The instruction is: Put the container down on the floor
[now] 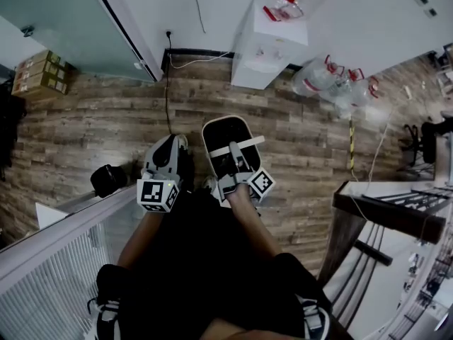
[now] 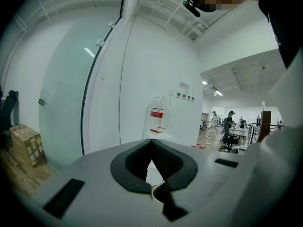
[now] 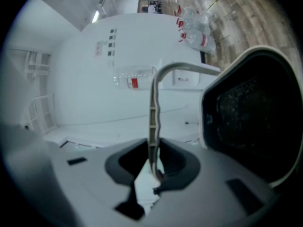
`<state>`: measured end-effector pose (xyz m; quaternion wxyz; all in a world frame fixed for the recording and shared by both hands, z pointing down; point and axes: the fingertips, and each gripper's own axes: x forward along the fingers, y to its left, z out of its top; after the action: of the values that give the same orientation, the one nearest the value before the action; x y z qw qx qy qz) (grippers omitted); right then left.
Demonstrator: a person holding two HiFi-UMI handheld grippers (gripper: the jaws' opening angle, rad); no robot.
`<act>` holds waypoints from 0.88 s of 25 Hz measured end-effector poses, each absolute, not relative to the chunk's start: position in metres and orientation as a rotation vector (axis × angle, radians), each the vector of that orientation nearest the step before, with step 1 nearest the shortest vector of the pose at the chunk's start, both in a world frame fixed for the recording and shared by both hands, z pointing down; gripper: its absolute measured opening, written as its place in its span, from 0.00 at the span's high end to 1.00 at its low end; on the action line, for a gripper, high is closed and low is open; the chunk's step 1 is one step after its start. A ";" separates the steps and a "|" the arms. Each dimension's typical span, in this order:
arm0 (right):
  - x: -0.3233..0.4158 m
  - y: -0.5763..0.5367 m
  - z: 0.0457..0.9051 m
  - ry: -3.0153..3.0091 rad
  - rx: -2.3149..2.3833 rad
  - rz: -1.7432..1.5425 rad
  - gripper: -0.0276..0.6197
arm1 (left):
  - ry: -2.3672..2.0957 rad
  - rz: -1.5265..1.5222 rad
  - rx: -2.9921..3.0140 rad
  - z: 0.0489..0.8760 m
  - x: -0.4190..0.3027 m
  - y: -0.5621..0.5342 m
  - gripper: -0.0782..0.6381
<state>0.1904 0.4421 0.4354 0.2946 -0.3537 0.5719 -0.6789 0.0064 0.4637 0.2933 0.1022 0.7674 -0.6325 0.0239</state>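
Above the wood floor [image 1: 85, 133], right gripper [image 3: 153, 167] jaws tight on the container [image 3: 251, 122] handle [image 3: 154, 112] (left gripper [image 2: 152, 148] jaws together).

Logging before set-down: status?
Right gripper shut on handle; left gripper shut, empty. Container hangs above wood floor, not down. Black cable on floor, left of it.

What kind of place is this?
Probably an office or workplace. A water dispenser stands by the wall, with spare water jugs on the wooden floor beside it. Desks and an office chair show farther off.
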 end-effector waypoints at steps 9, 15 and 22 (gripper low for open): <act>0.177 0.391 0.440 1.542 -0.967 -1.777 0.82 | -1.836 0.060 2.253 0.310 -0.014 0.394 0.85; 0.159 0.343 0.443 1.531 -0.994 -1.756 0.82 | -1.794 0.060 2.265 0.314 -0.039 0.331 0.85; 0.137 0.287 0.449 1.490 -1.069 -1.704 0.82 | -1.716 0.066 2.292 0.314 -0.077 0.256 0.85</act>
<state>0.1366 0.2873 0.4494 0.3137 -0.4053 0.5652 -0.6464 -0.0766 0.2563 0.3145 0.1384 0.7926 -0.5934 0.0227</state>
